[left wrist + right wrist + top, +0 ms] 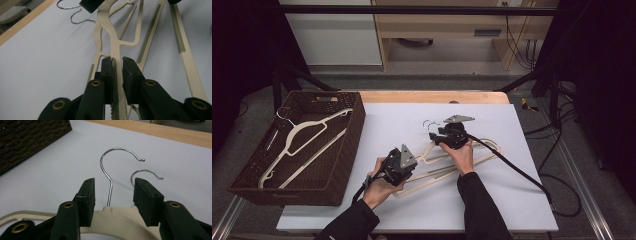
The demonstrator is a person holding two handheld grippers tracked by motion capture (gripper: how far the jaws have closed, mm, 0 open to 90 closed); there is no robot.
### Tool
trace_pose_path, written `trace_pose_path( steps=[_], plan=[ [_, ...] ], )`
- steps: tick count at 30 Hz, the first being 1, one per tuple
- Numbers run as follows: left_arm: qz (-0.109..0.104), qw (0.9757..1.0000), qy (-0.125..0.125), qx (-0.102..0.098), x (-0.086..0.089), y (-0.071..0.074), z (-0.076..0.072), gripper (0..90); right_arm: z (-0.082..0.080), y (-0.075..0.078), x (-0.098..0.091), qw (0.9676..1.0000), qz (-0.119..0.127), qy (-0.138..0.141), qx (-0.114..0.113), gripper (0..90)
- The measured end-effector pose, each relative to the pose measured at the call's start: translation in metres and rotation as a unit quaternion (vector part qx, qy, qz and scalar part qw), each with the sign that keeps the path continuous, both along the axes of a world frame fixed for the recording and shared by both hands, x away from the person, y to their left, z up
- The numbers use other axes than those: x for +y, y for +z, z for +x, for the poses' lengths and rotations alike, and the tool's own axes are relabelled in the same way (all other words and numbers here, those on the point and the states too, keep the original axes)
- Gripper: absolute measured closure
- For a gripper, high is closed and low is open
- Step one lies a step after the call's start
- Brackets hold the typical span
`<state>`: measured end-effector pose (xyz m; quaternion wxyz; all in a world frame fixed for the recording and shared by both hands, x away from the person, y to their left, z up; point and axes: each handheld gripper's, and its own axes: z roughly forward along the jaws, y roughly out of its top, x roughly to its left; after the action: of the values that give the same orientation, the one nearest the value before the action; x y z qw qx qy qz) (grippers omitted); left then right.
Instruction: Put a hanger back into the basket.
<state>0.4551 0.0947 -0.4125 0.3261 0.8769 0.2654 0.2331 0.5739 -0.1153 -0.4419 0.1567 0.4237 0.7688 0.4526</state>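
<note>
Two cream plastic hangers (429, 174) lie stacked on the white mat (512, 200), their wire hooks (428, 123) pointing away from me. In the left gripper view, my left gripper (117, 61) is shut on one sloping arm of the upper hanger (115, 45); in the high view this gripper (414, 162) sits at the hangers' left end. My right gripper (114, 182) is open, its jaws standing on either side of the upper hanger's neck (117, 217), just behind the taller hook (108, 162). The lower hanger's hook (146, 171) lies beside it. From above, the right gripper (435, 135) is at the hook end.
A dark woven basket (357, 125) stands at the left on the mat's edge, with white hangers (302, 135) inside. A wooden table edge (437, 96) runs along the far side. Black cables (517, 170) trail to the right.
</note>
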Motion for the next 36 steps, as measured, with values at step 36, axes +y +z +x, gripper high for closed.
trace_pose_path(
  steps=[36],
  plan=[
    [-0.01, 0.9984, -0.006, 0.055, 0.007, -0.022, 0.004, 79.1, -0.022, 0.016, -0.002, 0.9996, 0.028, -0.004, 0.009, 88.9]
  ],
)
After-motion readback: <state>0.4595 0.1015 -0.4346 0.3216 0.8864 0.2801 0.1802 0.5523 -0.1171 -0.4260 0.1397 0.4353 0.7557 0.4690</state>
